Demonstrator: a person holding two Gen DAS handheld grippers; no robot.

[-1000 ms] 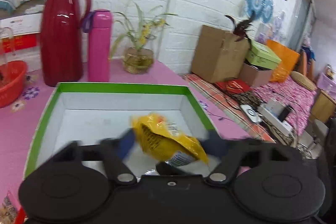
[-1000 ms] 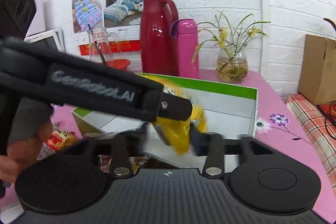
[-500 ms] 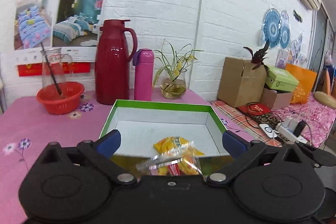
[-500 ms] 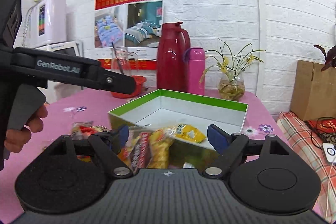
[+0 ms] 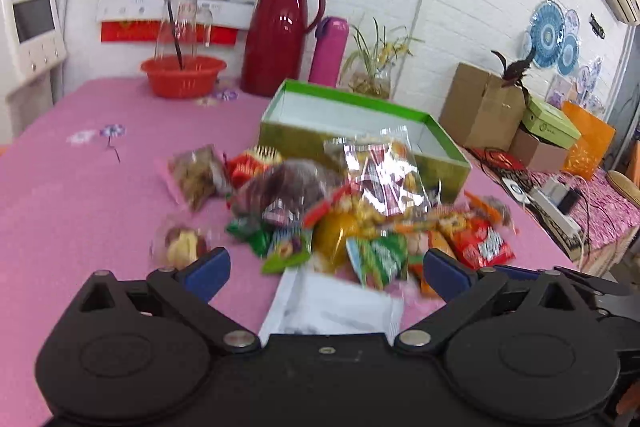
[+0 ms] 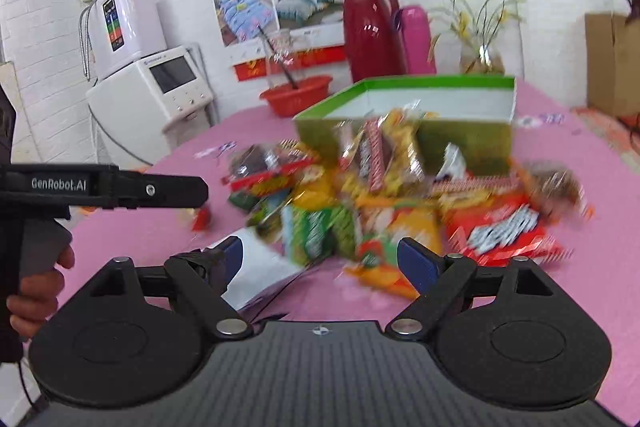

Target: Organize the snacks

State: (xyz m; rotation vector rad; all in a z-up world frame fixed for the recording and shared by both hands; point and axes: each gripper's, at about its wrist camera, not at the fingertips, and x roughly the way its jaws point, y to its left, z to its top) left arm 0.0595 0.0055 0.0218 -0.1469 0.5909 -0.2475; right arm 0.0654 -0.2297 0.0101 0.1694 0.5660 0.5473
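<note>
A heap of snack packets (image 5: 352, 211) lies on the pink tablecloth in front of a green-rimmed box (image 5: 292, 143) with a white inside. A clear bag of sweets (image 5: 384, 167) leans against the box's near wall. My left gripper (image 5: 326, 267) is open just short of the heap, and a white packet (image 5: 332, 307) lies under it. In the right wrist view my right gripper (image 6: 325, 257) is open too, facing a green packet (image 6: 316, 231) and a red packet (image 6: 500, 231). The box (image 6: 468, 143) stands behind them. The left gripper (image 6: 192, 191) reaches in from the left, held by a hand (image 6: 36, 287).
Behind the box stand a dark red thermos jug (image 5: 280, 31), a pink flask (image 5: 330, 53), a glass vase of plants (image 5: 372, 75) and a red basin (image 5: 182, 75). A white appliance (image 6: 152, 99) sits past the table's left edge. Cardboard boxes (image 5: 480, 103) are off to the right.
The left gripper opened and let a yellow packet drop into the box. Both grippers then drew back from the box and tilted down towards the heap.
</note>
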